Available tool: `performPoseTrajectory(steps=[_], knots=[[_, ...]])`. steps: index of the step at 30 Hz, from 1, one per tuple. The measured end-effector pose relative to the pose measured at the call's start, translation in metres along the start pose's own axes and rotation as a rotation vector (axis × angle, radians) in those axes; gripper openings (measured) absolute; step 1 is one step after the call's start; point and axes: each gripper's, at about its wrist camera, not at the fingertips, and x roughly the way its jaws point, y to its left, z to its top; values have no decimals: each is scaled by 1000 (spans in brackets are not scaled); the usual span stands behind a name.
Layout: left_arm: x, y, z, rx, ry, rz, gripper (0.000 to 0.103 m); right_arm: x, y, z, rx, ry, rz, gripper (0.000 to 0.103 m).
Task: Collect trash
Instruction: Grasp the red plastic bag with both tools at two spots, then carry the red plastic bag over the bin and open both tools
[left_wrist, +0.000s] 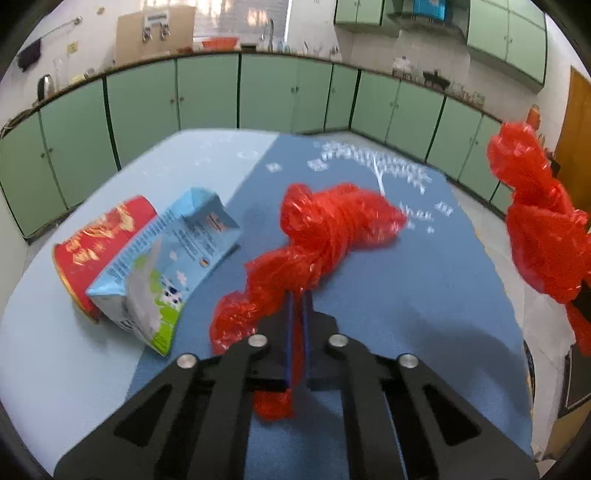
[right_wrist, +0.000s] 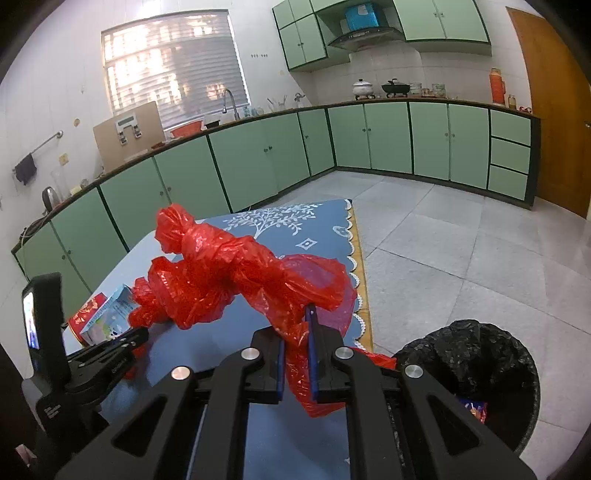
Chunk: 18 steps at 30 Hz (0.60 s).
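Observation:
A twisted red plastic bag (left_wrist: 325, 229) lies on the blue tablecloth (left_wrist: 424, 280). My left gripper (left_wrist: 298, 299) is shut on its near end, and red film shows between the blue pads. A second red plastic bag (right_wrist: 236, 273) hangs above the table, with my right gripper (right_wrist: 295, 332) shut on its thin lower part. In the left wrist view that second bag (left_wrist: 543, 221) hangs at the right edge. The left gripper (right_wrist: 125, 343) also appears low at the left of the right wrist view.
A light blue milk carton (left_wrist: 162, 266) lies against a tipped red can (left_wrist: 99, 240) on the table's left side. A bin with a black liner (right_wrist: 469, 369) stands on the tiled floor to the right of the table. Green cabinets (right_wrist: 388, 136) line the walls.

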Motion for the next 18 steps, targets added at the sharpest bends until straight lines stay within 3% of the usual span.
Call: performPoseTrajectory(steps=[7,18], knots=[[-49,-9,0,13,-182,-30,0,-14,-2,1,-2,-38,-14,10],[-95,-60,6,69,-295,-177,0,-53,-47,1,39,-92,-125,10]])
